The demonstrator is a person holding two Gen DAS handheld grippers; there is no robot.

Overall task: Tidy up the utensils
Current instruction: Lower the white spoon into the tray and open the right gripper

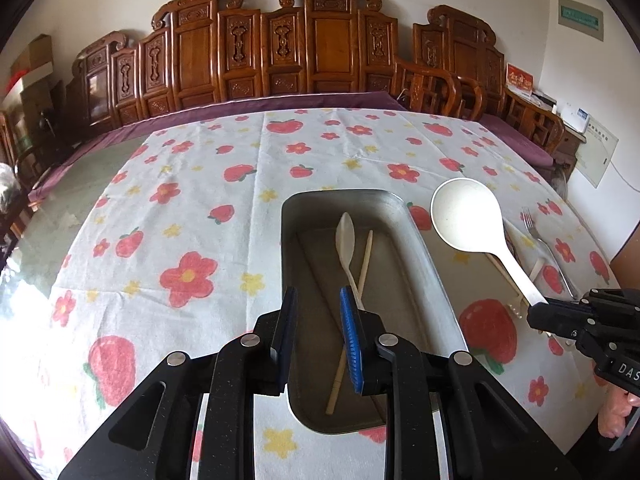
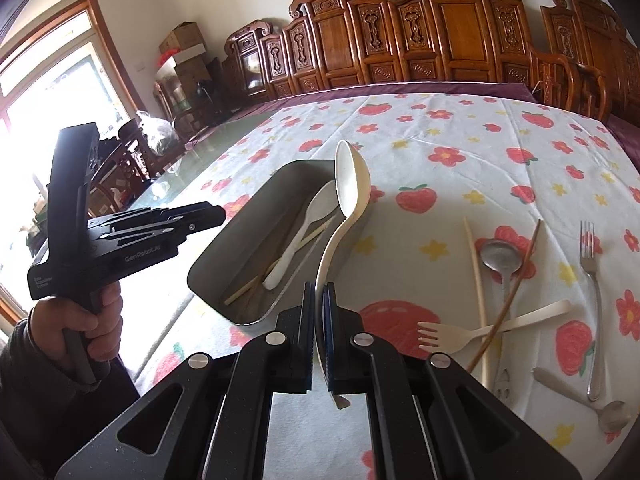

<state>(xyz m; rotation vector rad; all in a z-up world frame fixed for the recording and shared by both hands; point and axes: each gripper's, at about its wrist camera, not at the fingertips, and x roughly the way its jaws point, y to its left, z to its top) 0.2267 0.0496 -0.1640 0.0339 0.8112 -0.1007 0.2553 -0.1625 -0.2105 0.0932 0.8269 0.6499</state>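
Observation:
A grey metal tray (image 1: 418,264) (image 2: 240,220) lies on the flowered tablecloth. In it lie a small white spoon (image 1: 345,236) (image 2: 294,242) and a pale chopstick (image 1: 366,256) (image 2: 248,290). My left gripper (image 1: 318,294) (image 2: 212,212) hovers over the tray's near end, open, with nothing between its blue pads. My right gripper (image 2: 319,288) (image 1: 538,312) is shut on the handle of a large cream serving spoon (image 2: 352,176) (image 1: 466,216). Its bowl is raised above the tray's right rim.
Right of the tray several loose utensils lie on the cloth: a metal fork (image 2: 592,264), a metal spoon (image 2: 500,256), a cream plastic fork (image 2: 460,334), two chopsticks (image 2: 476,280). A carved wooden bench (image 1: 320,40) lines the far side. A person's hand (image 2: 92,320) grips the left handle.

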